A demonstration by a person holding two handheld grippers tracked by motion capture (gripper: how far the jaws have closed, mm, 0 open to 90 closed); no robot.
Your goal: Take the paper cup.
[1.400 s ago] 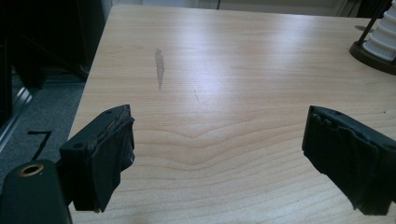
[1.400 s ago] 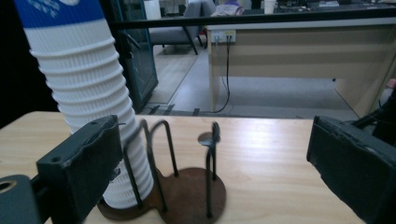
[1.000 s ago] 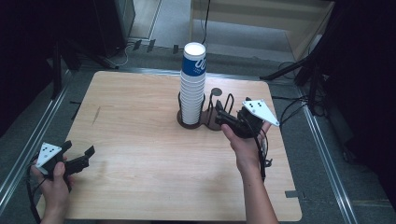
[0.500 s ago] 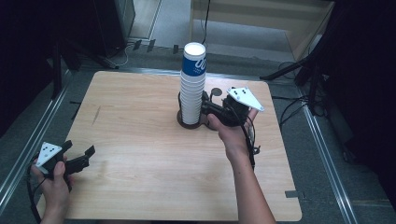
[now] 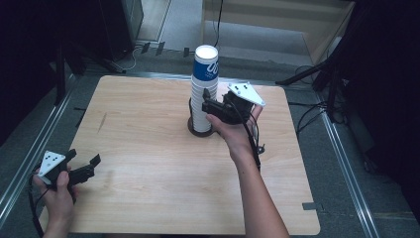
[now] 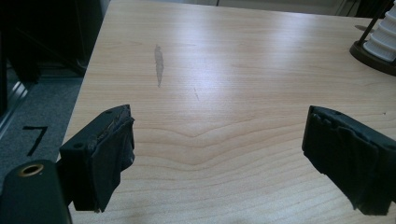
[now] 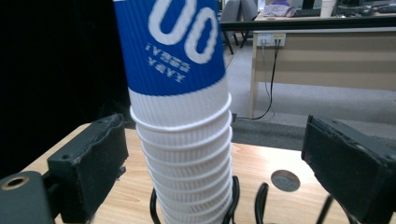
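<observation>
We see the right claw (image 5: pixel 207 101) spread wide, its jaws standing either side of the stack of paper cups (image 5: pixel 204 89) without touching it; in the right gripper view the stack (image 7: pixel 184 121) rises between the two black pads, gaps showing on both sides. The top cup is upside down, blue with white lettering. The stack sits in a dark wire holder (image 5: pixel 200 128) near the far middle of the wooden surface (image 5: pixel 148 148). Well apart, at the near left corner, the left claw (image 5: pixel 83 162) is also wide open and grips nothing; its own view shows bare wood between the jaws.
</observation>
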